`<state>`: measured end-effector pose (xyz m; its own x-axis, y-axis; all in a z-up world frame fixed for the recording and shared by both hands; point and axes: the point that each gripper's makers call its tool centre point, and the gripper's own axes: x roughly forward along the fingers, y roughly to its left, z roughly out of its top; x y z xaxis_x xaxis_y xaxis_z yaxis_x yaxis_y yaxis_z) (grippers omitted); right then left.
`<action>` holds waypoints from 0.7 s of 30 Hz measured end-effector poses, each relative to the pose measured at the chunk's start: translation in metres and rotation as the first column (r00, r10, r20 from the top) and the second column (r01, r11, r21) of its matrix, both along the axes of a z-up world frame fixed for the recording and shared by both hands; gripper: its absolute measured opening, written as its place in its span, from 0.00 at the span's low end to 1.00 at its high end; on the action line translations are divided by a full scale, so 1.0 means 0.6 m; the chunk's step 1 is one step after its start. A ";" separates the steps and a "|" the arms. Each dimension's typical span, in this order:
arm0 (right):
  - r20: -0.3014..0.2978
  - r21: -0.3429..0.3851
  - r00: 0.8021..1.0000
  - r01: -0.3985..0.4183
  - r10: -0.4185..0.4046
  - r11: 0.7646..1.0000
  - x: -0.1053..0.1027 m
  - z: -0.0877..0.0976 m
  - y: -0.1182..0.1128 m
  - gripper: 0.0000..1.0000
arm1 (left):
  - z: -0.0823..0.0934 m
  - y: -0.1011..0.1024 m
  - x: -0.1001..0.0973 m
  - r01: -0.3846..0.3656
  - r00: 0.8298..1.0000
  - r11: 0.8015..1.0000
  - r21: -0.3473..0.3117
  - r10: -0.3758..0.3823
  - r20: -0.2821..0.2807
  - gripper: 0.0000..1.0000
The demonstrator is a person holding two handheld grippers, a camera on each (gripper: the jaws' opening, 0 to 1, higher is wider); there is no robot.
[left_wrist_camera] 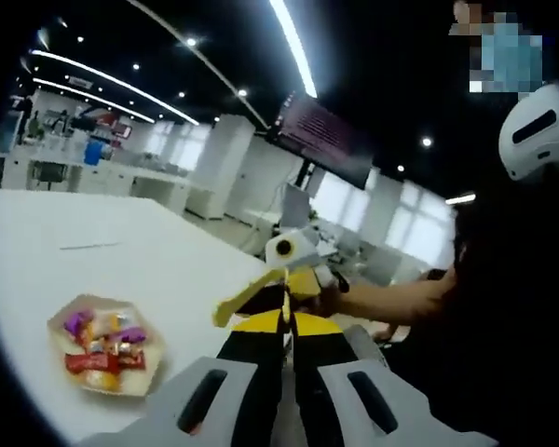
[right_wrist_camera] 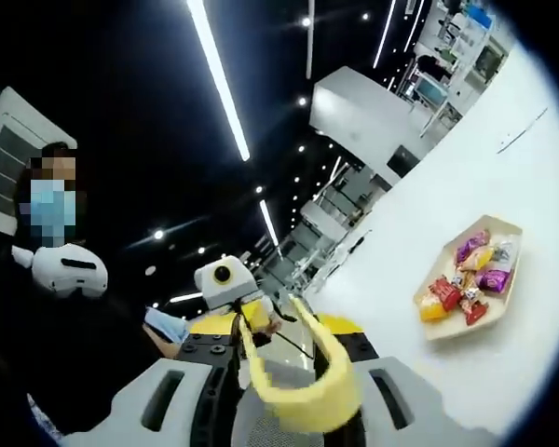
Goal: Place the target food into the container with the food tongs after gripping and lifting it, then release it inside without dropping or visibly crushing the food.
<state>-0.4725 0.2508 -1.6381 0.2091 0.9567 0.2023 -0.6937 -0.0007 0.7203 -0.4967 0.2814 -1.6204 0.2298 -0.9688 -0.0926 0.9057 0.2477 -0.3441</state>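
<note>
— So, where do the sweets sit?

— Far left in the left gripper view: a shallow paper tray [left_wrist_camera: 147,377] on the white table [left_wrist_camera: 149,251], holding wrapped sweets [left_wrist_camera: 102,345] in purple, red and yellow. Nothing has been lifted out of it yet.

— And the left gripper [left_wrist_camera: 286,321]?

— Just right of the tray, its jaws standing close together. I cannot tell whether they pinch anything.

— Who has the tool?

— The right gripper [right_wrist_camera: 284,331]. It is clamped on the bent end of the yellow tongs [right_wrist_camera: 307,396], whose two arms spread apart and carry nothing.

— Which way must they go?

— In the right gripper view the tray lies ahead and to the right of the tong tips, well apart from them and lower. Its long axis slants from near left to far right, so I judge the tongs should swing right and dip, meeting a sweet across its narrow side.

— Any room trouble?

— Bare table lies all around the tray. The table's edge runs near the grippers, and the left gripper sits close beside the tong tips, so it may want to keep aside.
</note>
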 end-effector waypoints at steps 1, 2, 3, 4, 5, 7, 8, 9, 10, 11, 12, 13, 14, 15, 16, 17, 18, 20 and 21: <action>-0.023 0.001 1.000 0.017 -0.017 1.000 0.002 -0.002 -0.008 0.28 | -0.001 0.005 0.001 -0.005 1.000 1.000 0.017 0.004 0.025 0.00; -0.038 0.001 0.999 0.023 -0.023 1.000 0.003 -0.004 -0.013 0.29 | -0.002 0.008 0.001 -0.006 0.999 0.999 0.032 0.005 0.042 0.00; -0.080 0.002 0.996 0.043 -0.043 0.999 0.007 -0.008 -0.020 0.28 | -0.002 0.010 -0.001 -0.002 0.999 0.999 0.041 -0.001 0.053 0.00; -0.104 -0.007 0.993 0.062 -0.062 0.998 0.011 -0.014 -0.027 0.26 | -0.002 0.011 -0.002 0.001 0.998 0.999 0.047 -0.004 0.059 0.00; -0.116 -0.009 0.990 0.081 -0.081 0.997 0.015 -0.017 -0.033 0.26 | -0.003 0.013 -0.003 0.004 0.998 0.998 0.056 -0.008 0.068 0.00; -0.189 -0.001 0.974 0.131 -0.129 0.991 0.025 -0.024 -0.051 0.25 | -0.013 0.019 -0.004 0.011 0.994 0.994 0.108 -0.022 0.103 0.00; -0.220 -0.009 0.962 0.160 -0.158 0.987 0.030 -0.031 -0.062 0.23 | -0.021 0.023 -0.005 0.015 0.993 0.990 0.141 -0.031 0.113 0.00; -0.233 -0.016 0.956 0.181 -0.180 0.983 0.034 -0.036 -0.068 0.18 | -0.026 0.024 -0.006 0.018 0.990 0.987 0.160 -0.040 0.134 0.00; -0.243 -0.024 0.955 0.168 -0.169 0.985 0.028 -0.039 -0.068 0.09 | -0.030 0.023 -0.009 0.022 0.989 0.986 0.164 -0.046 0.142 0.00; -0.214 -0.068 0.961 0.164 -0.175 0.984 0.025 -0.050 -0.067 0.02 | -0.032 0.022 -0.009 0.025 0.991 0.987 0.156 -0.046 0.129 0.00; -0.163 -0.122 0.970 0.162 -0.181 0.979 0.020 -0.063 -0.061 0.01 | -0.039 0.020 -0.009 0.031 0.991 0.988 0.152 -0.050 0.122 0.00; -0.181 -0.159 0.967 0.149 -0.178 0.976 0.016 -0.076 -0.056 0.01 | -0.050 0.020 -0.011 0.039 0.991 0.984 0.176 -0.060 0.120 0.00; -0.199 -0.212 0.962 0.143 -0.186 0.967 0.014 -0.096 -0.053 0.01 | -0.068 0.022 -0.009 0.037 0.987 0.974 0.223 -0.071 0.144 0.00; -0.211 -0.235 0.960 0.133 -0.184 0.963 0.012 -0.108 -0.051 0.02 | -0.074 0.019 -0.010 0.044 0.988 0.975 0.219 -0.075 0.135 0.00; -0.219 -0.263 0.956 0.134 -0.195 0.955 0.012 -0.123 -0.053 0.02 | -0.088 0.018 -0.010 0.052 0.990 0.972 0.230 -0.081 0.119 0.00; -0.216 -0.308 0.950 0.151 -0.224 0.939 0.015 -0.142 -0.058 0.02 | -0.100 0.019 -0.008 0.051 0.989 0.968 0.247 -0.082 0.119 0.00; -0.212 -0.339 0.944 0.173 -0.254 0.925 0.019 -0.156 -0.064 0.02 | -0.112 0.022 -0.004 0.044 0.988 0.963 0.265 -0.081 0.129 0.00; -0.228 -0.395 0.921 0.209 -0.316 0.895 0.026 -0.183 -0.081 0.02 | -0.141 0.029 0.007 0.041 0.990 0.956 0.291 -0.078 0.117 0.00; -0.242 -0.430 0.914 0.199 -0.325 0.881 0.023 -0.201 -0.088 0.02 | -0.164 0.034 0.017 0.038 0.991 0.950 0.308 -0.075 0.111 0.00</action>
<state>-0.4586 0.1978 -1.7586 0.4530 0.8444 -0.2860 -0.3801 0.4731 0.7948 -0.4868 0.3018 -1.7185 0.2030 -0.9103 -0.3608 0.9512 0.2708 -0.1481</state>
